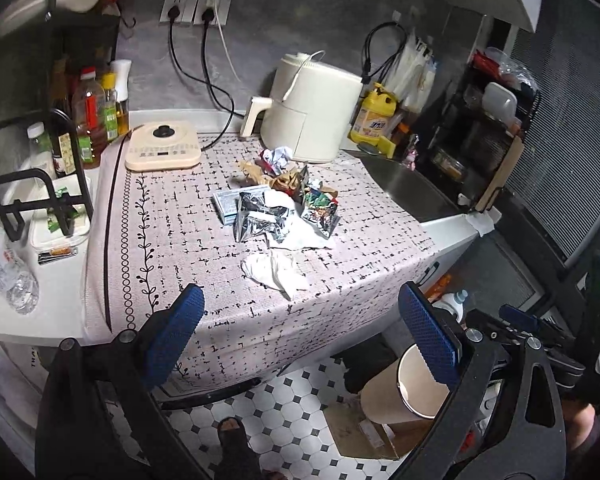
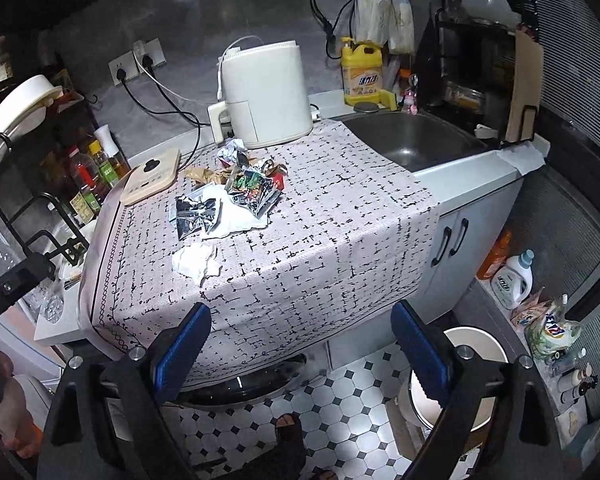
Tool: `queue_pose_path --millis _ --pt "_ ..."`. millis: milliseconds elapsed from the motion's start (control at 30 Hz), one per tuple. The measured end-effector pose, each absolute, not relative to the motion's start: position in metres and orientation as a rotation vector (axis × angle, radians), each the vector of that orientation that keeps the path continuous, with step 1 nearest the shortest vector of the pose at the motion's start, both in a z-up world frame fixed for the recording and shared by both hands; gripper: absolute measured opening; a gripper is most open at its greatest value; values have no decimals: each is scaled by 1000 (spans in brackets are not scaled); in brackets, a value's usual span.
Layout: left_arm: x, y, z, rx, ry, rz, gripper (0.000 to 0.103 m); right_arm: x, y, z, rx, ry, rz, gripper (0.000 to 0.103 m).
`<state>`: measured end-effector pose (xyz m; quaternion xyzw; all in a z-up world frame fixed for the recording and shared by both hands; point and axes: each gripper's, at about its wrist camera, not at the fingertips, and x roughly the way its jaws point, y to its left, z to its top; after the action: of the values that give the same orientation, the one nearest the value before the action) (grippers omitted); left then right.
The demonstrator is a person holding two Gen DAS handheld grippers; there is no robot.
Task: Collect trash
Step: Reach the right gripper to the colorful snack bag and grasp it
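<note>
A heap of trash lies mid-counter on a patterned cloth: foil snack wrappers, a small box, brown paper and crumpled white paper. A crumpled white tissue lies apart, nearer the front edge. My left gripper hovers open over the cloth's front edge, nothing between its blue pads. My right gripper is also open and empty, short of the counter's front edge. A round waste bin stands on the floor at lower right.
A cream air fryer and an induction hob stand behind the heap. A steel sink lies right, bottles and a black rack left. A person's sandalled foot is on the tiled floor.
</note>
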<state>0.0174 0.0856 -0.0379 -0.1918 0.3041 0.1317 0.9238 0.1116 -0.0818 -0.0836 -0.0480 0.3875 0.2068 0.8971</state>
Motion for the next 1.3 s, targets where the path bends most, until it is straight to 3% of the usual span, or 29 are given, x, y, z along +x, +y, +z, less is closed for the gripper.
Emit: queue_pose_path --millis 300,733,833,900,933,967,1000,1167,1300 --pt "92 125 -91 -434 733 226 85 168 -55 -97 -139 865 388 81" --pt "175 146 -167 -365 920 177 83 232 -15 -116 -169 930 349 81" --pt "186 144 -181 -324 975 165 70 242 1 -120 -188 942 359 81" --pt "190 140 -183 -251 976 170 52 249 13 -122 -199 949 369 81" --pt "191 141 -182 -231 976 174 30 251 17 -123 -203 950 374 81" --pt "192 145 -181 -236 982 176 15 254 22 -124 -207 952 380 81" --pt "192 154 -181 -276 982 158 8 257 28 -125 -208 956 387 81" --pt "185 188 -170 -348 950 167 6 277 59 -132 -205 970 425 76" --pt "176 210 -158 -377 914 184 6 300 76 -144 -179 985 430 64"
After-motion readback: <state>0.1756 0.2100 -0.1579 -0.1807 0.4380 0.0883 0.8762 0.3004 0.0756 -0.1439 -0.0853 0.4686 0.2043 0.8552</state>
